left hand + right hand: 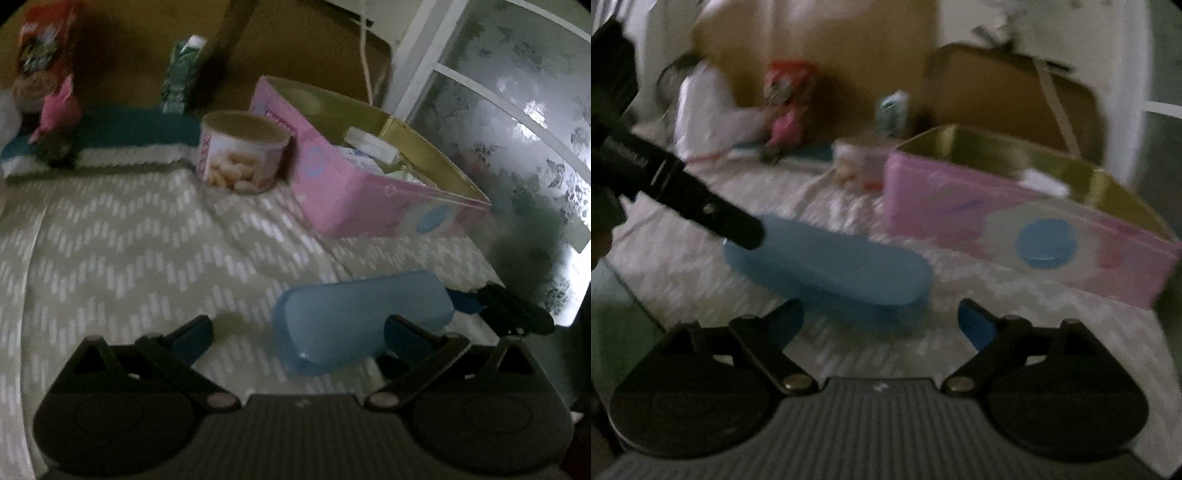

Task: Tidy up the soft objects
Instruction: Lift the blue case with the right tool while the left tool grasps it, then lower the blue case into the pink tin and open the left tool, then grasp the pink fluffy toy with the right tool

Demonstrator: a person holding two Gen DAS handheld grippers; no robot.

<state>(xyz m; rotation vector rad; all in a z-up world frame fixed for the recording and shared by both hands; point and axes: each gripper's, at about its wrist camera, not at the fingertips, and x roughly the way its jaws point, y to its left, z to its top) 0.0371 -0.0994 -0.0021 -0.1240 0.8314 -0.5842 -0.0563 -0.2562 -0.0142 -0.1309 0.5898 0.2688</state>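
A soft light-blue oblong pouch (354, 325) lies on the patterned bedspread (129, 240); it also shows in the right wrist view (827, 266). My left gripper (299, 334) is open, its right finger beside the pouch's near end. My right gripper (882, 325) is open just in front of the pouch; its tip shows in the left wrist view (517, 310) at the pouch's far end. An open pink box (369, 177) with gold lining holds white and pale items. A pink plush toy (59, 110) sits on a teal and white folded cloth (129, 136).
A round nut tin (240, 151) stands left of the pink box. A red snack packet (40, 48) and a green packet (181, 74) lean at the back. A frosted window (517, 110) is on the right. A brown case (1004, 96) stands behind the box.
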